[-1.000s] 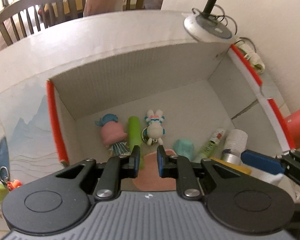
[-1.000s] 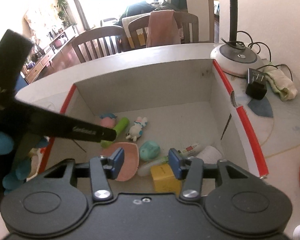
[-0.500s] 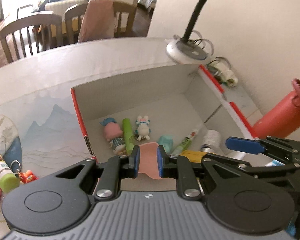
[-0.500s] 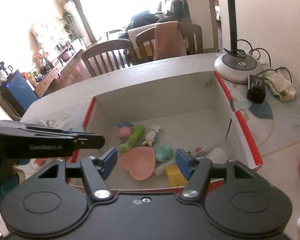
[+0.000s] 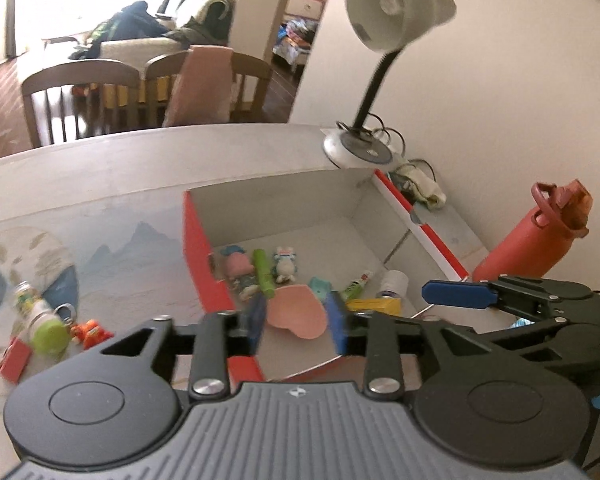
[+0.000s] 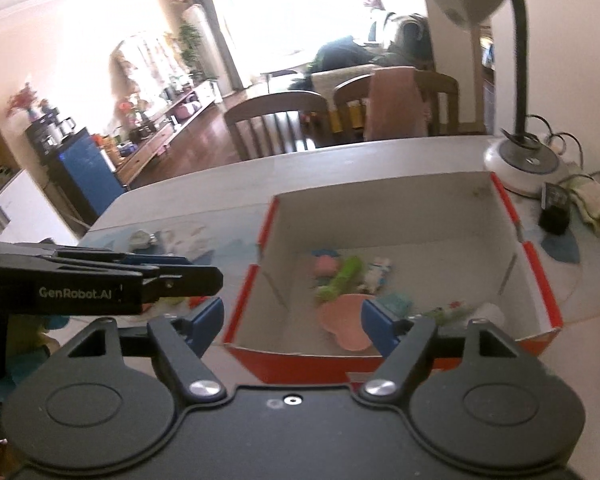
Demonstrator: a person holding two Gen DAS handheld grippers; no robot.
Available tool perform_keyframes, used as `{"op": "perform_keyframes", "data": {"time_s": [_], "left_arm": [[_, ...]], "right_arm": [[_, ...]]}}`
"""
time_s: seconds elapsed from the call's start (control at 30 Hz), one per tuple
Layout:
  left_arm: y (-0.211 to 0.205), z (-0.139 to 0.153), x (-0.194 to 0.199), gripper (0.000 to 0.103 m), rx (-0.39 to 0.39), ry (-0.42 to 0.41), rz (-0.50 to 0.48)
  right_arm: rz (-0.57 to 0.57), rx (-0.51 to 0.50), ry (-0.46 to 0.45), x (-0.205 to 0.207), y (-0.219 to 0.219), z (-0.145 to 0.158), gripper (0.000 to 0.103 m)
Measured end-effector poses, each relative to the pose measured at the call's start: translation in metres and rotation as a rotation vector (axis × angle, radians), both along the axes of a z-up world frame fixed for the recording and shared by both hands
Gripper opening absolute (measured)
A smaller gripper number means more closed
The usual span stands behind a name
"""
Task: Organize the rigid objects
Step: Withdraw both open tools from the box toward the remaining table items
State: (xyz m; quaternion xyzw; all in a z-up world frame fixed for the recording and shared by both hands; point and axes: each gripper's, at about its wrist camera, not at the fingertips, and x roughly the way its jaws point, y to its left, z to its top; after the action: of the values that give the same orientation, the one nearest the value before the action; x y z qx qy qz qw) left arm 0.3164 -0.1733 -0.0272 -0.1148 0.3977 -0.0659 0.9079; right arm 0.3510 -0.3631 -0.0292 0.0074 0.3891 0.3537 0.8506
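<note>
A red-rimmed white box holds a pink heart dish, a green tube, a rabbit figure, a pink doll, a yellow carton and a white bottle. My left gripper hovers above the box's near edge, its jaws opening with nothing between them. My right gripper hangs over the near wall of the box, jaws opening wide and empty. The heart dish lies on the box floor beyond its right finger.
Left of the box lie a green-capped bottle, an orange keychain toy and a red piece. A red water bottle stands at the right. A desk lamp, a black adapter and a cloth sit behind.
Both grippers have drawn back and risen from inside the box. The left jaws have gone from shut to parted. The right jaws have spread wider.
</note>
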Motion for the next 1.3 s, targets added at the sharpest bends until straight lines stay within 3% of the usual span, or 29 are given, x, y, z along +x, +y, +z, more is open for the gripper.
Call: {"op": "perform_keyframes", "data": {"time_s": [0.03,0.1,0.27,0.43,0.53,0.9,1.03,1.3], "left_arm": [[0.003,0.001,-0.006,0.059,0.003,-0.008,0.015],[0.012,0.003,-0.017,0.065,0.002,-0.025,0.053],[0.037,0.006,-0.041,0.066,-0.009,-0.031,0.111],[0.069,0.004,-0.068,0.075,-0.006,-0.048,0.155],[0.093,0.001,-0.082,0.083,0.008,-0.044,0.180],[0.193,-0.012,-0.112,0.085,0.027,-0.043,0.257],[0.221,-0.019,-0.116,0.101,0.044,-0.052,0.266],[0.268,-0.043,-0.110,0.102,0.050,-0.068,0.290]], "right_arm": [[0.009,0.003,-0.001,-0.003,0.003,0.002,0.076],[0.032,0.002,-0.011,-0.009,0.012,0.005,0.078],[0.075,0.009,-0.032,-0.026,0.034,0.012,0.089],[0.114,-0.001,-0.056,-0.044,0.067,0.013,0.095],[0.135,0.003,-0.060,-0.051,0.088,0.013,0.096],[0.138,-0.036,-0.039,-0.069,0.169,0.001,0.096],[0.118,-0.065,-0.038,-0.071,0.191,-0.007,0.096],[0.080,-0.105,-0.006,-0.059,0.228,-0.024,0.096]]}}
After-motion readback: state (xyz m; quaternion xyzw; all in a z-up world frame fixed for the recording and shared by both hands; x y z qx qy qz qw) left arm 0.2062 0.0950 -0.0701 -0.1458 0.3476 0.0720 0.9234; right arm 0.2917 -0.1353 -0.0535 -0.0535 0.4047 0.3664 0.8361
